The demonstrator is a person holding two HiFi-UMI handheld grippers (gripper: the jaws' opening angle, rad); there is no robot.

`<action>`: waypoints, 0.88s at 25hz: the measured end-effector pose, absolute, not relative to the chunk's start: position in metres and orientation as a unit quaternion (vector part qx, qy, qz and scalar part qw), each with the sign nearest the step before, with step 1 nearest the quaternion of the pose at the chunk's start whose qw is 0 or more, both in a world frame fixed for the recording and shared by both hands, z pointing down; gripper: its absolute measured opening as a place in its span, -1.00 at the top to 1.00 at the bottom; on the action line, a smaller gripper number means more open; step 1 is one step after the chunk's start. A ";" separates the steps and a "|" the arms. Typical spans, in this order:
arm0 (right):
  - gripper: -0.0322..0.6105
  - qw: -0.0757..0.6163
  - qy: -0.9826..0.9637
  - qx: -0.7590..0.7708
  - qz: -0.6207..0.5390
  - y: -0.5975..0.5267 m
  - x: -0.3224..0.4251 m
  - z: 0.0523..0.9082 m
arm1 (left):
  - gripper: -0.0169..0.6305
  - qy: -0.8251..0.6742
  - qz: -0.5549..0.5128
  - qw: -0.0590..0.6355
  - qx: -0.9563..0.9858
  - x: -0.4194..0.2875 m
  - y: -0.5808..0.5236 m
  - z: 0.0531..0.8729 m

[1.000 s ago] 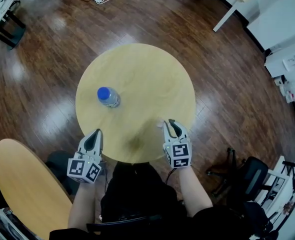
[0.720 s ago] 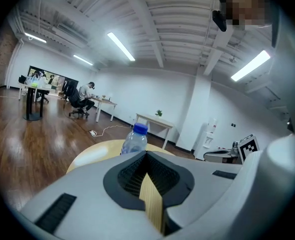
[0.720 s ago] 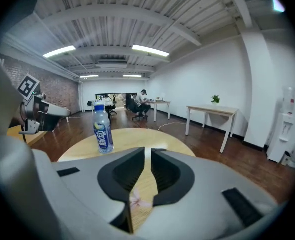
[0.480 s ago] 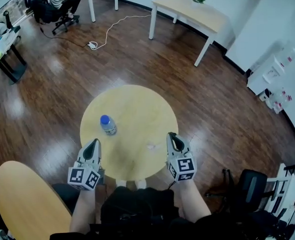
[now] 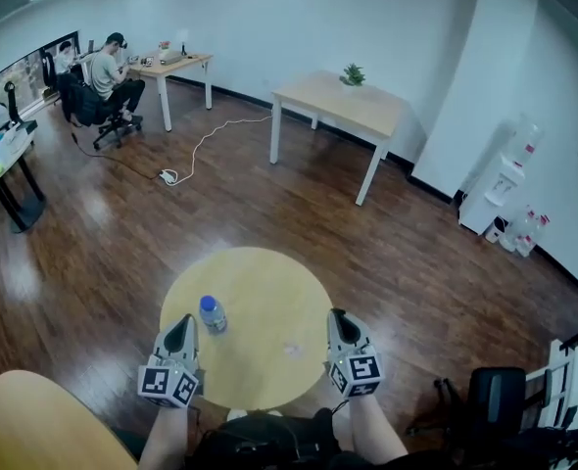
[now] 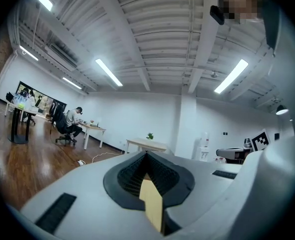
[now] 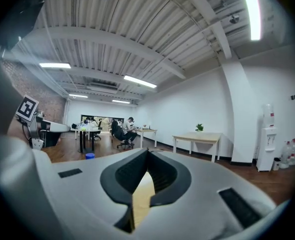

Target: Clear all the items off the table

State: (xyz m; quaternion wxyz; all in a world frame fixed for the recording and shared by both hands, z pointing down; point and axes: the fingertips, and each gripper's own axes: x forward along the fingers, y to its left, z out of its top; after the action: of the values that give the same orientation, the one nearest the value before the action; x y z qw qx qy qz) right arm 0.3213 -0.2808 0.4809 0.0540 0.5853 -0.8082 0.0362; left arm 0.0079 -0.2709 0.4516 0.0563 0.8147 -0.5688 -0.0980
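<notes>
Your left gripper [image 5: 182,323] is clamped fully shut and holding nothing. The left gripper view shows its ribbed pads meeting at the tip, with just a sliver of wood showing through the slit below. Same deal on the other side: the right gripper [image 5: 337,317] has just been closing its jaws, they're together now, and there's nothing between them either. Both are parked over the near edge of the round light-wood desk [image 5: 269,272], one on each side of you. They point out across the room, not down at anything. As for the job, the desk isn't cleared. The clear plastic bottle with a blue cap [image 5: 212,314] stands upright on the left half of the top, just ahead of your left gripper but not touching it. There's also a small pale scrap [image 5: 293,349] lying right of the middle, near your right gripper, and it's too tiny for me to say what it actually is. So by my read those two things are what's left, and the rest of the top looks bare. With both grippers shut and empty you've got no hold on either one, and the bottle is the closer grab for your left side. Can't tell from here where the stuff is supposed to end up.
</notes>
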 end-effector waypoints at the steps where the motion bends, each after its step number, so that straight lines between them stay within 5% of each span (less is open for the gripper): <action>1: 0.89 0.044 -0.807 0.587 0.034 -0.281 0.322 0.473 | 0.95 -0.566 -0.105 0.052 0.816 0.010 -0.272 0.446; 7: 0.89 -0.025 -0.815 0.577 0.038 -0.281 0.304 0.433 | 0.95 -0.550 -0.138 0.040 0.823 0.020 -0.271 0.429; 22: 0.89 -0.017 -0.817 0.576 0.036 -0.286 0.304 0.440 | 0.95 -0.568 -0.125 0.048 0.812 -0.003 -0.268 0.438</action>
State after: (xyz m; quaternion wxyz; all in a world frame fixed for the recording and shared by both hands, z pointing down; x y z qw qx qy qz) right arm 0.3037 -0.2863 0.4402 -0.0172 0.5756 -0.8167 0.0357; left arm -0.0025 -0.2678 0.4379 0.0484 0.8120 -0.5682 -0.1248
